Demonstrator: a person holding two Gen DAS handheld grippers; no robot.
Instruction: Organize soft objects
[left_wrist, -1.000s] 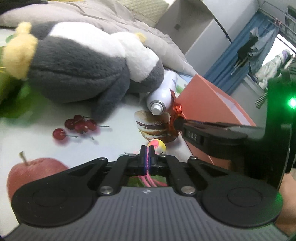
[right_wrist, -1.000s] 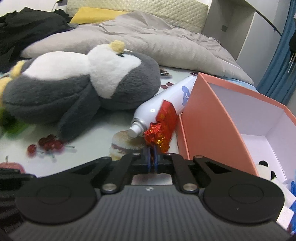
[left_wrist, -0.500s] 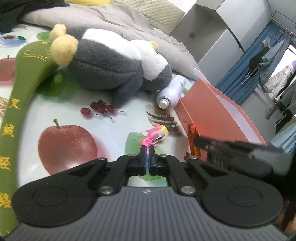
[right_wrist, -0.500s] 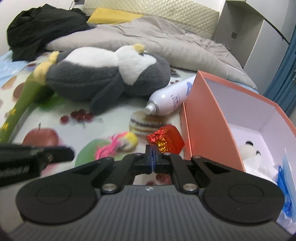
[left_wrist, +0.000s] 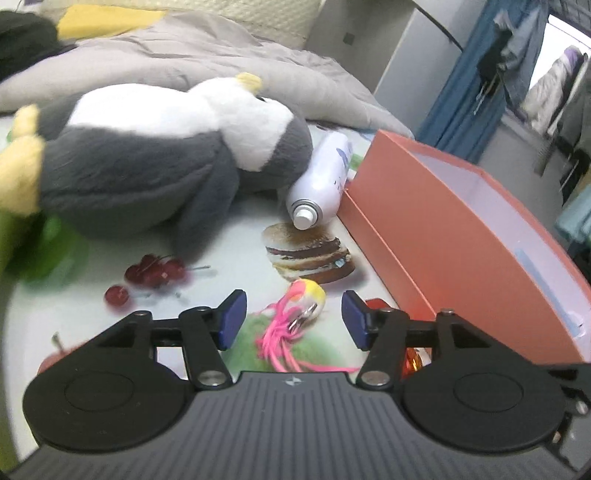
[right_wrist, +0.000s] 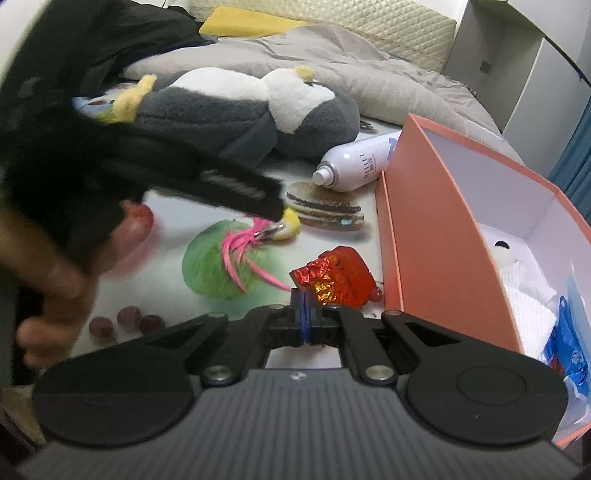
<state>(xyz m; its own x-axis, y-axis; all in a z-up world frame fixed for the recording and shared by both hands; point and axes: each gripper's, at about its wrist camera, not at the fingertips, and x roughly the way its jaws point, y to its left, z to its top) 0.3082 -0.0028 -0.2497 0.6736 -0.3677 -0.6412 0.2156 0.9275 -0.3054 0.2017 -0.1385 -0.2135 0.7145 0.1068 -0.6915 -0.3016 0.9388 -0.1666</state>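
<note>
The left gripper (left_wrist: 293, 319) stands with its blue-padded jaws spread wide and nothing between them; the small yellow-headed toy with pink stringy tassels (left_wrist: 301, 314) lies on the glossy printed bed cover (left_wrist: 229, 258) in the gap, touching neither pad. In the right wrist view that same toy (right_wrist: 258, 236) lies at about 10 o'clock from the right gripper (right_wrist: 303, 317), across a printed green patch, with the left tool's black finger just above its yellow head. The right gripper's jaws are pressed together on the edge of a crinkled red and gold foil pouch (right_wrist: 334, 275), which rises at 12 o'clock from the fingertips, just beside the outer wall of the salmon cardboard box (right_wrist: 439, 236). The box is rigid, straight-walled and white inside; it holds a white fluffy item (right_wrist: 508, 254), white quilted fabric (right_wrist: 528, 302) and a blue plastic packet (right_wrist: 570, 347). A large plush penguin (left_wrist: 155, 155), dark grey fleece with a white belly and yellow feet, lies on its side at 11 o'clock in the left wrist view. A smooth white spray bottle (left_wrist: 323, 188) lies between its head and the box, nozzle toward the camera. A rumpled grey quilt (right_wrist: 351, 62) is heaped behind.
</note>
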